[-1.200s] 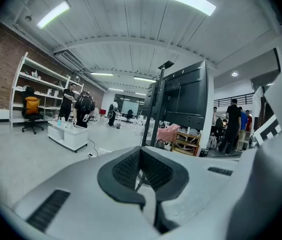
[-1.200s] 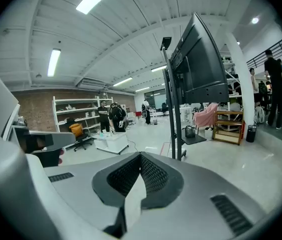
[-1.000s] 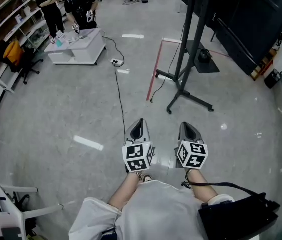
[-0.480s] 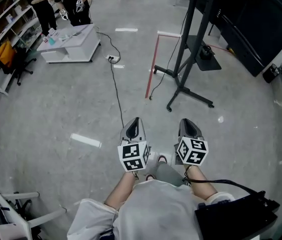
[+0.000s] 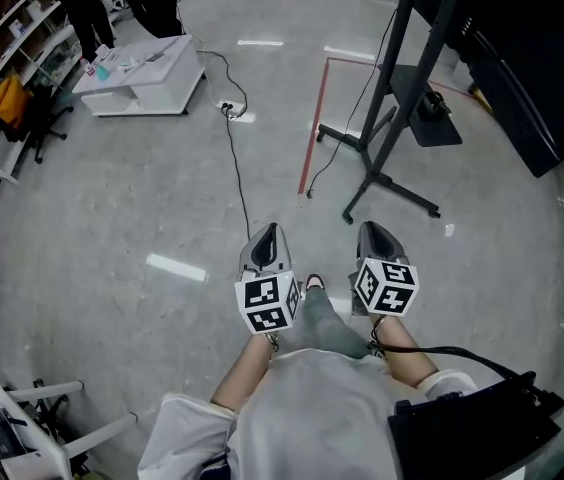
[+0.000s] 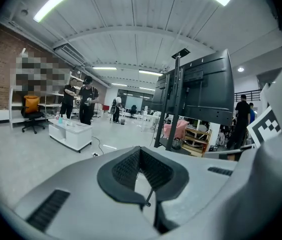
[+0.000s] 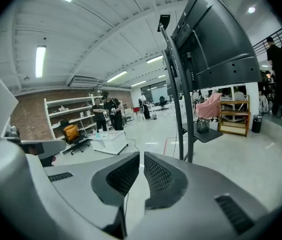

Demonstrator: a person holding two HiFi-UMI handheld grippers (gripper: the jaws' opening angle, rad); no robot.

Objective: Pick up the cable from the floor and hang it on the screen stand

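cable (image 5: 239, 178), one, on the floor (image 5: 112, 218) near one screen stand (image 5: 407, 98); left tool (image 5: 267, 233) and right tool (image 5: 374, 230) clenched, empty

Floor (image 5: 92, 198) w/ cable (image 5: 237, 168), screen stand (image 5: 394, 118)

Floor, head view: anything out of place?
Yes. A black cable lies loose across the open floor, running from the power strip by the white table towards the person, passing the screen stand. Looks like a trip hazard; not yet hung.

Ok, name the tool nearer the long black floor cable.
Left. The left tool hangs right at the long black cable's near end; the right tool is off to its right, clear of it.
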